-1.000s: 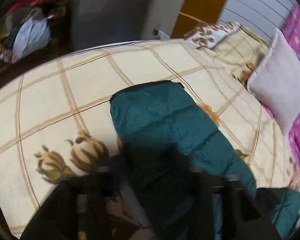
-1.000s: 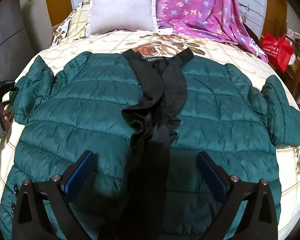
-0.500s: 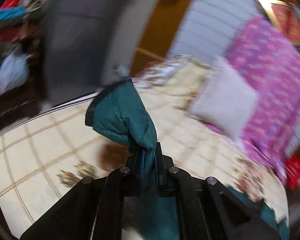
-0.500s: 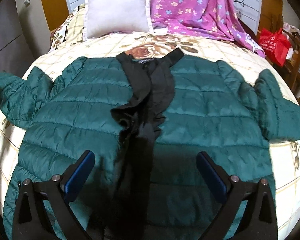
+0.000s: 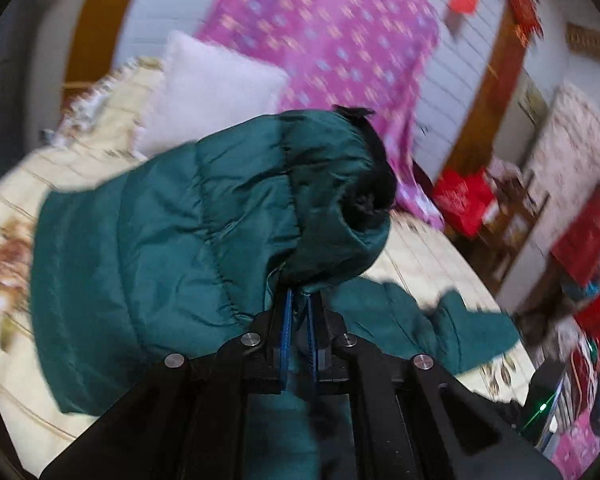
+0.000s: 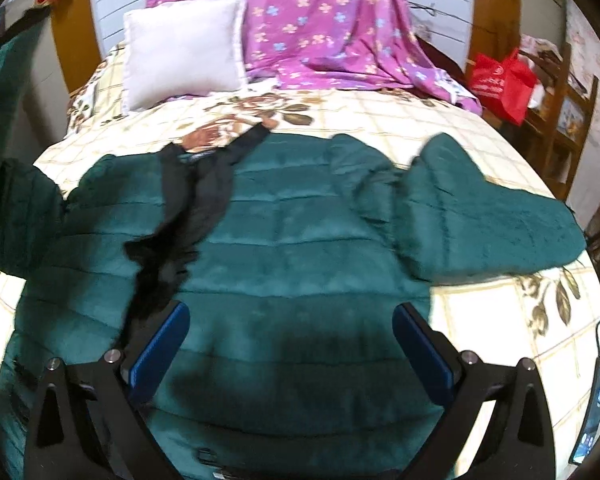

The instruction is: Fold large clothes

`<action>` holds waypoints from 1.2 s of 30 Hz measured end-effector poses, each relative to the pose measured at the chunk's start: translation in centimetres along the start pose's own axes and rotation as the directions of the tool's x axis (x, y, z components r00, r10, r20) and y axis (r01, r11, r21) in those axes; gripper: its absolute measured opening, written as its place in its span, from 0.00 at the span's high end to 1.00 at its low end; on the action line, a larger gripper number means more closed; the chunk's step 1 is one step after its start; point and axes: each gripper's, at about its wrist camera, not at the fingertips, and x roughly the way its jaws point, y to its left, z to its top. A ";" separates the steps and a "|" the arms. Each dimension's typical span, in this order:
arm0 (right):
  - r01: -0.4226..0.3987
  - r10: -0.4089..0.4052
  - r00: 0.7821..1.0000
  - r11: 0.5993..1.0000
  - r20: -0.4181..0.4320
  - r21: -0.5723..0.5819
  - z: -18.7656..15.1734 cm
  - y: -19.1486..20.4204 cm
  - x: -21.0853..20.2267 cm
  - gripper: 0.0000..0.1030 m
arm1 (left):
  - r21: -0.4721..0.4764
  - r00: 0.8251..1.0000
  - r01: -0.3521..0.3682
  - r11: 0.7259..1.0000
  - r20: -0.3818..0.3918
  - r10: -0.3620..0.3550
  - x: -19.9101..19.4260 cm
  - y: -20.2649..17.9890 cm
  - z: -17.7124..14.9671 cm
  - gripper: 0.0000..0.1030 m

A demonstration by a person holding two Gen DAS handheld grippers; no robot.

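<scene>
A dark green puffer jacket point(image 6: 292, 248) with a black lining lies spread face up on the bed. My left gripper point(image 5: 298, 300) is shut on the jacket's left sleeve point(image 5: 204, 216), which it holds lifted above the bed with the black cuff opening up. The raised sleeve shows at the left edge of the right wrist view point(image 6: 8, 92). My right gripper point(image 6: 290, 344) is open and empty, just above the jacket's lower front. The other sleeve point(image 6: 488, 220) lies flat at the right.
The bed has a cream checked floral quilt point(image 6: 400, 116). A white pillow point(image 6: 184, 48) and a purple flowered blanket point(image 6: 324, 20) are at the head. A red bag point(image 6: 500, 80) and wooden shelves stand right of the bed. A phone point(image 6: 598, 400) lies at the bed's right edge.
My left gripper closed on the left sleeve and lifted it, swinging toward the middle of the bed. My right gripper drifted right over the jacket and stayed open.
</scene>
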 end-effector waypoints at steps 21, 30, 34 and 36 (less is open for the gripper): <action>-0.037 0.044 0.999 0.965 -0.020 0.260 -0.6 -9.1 2.4 0.00 | 0.094 0.966 0.185 0.978 -0.202 -0.163 4.8 -6.6 -5.6 0.68; -0.157 0.163 0.987 0.968 -0.016 0.194 1.9 -4.9 1.9 0.00 | 0.112 0.993 -0.106 0.988 -0.031 0.110 -1.6 2.2 -1.3 0.67; -0.151 0.152 0.988 0.980 0.003 0.131 4.3 -2.7 3.1 0.00 | 0.067 0.975 -0.221 0.973 -0.020 0.223 -1.7 6.4 -1.2 0.67; -0.154 0.156 0.988 0.982 -0.014 0.111 5.2 -1.9 4.3 0.00 | 0.034 0.965 -0.259 0.965 -0.032 0.260 -1.3 8.4 -1.6 0.67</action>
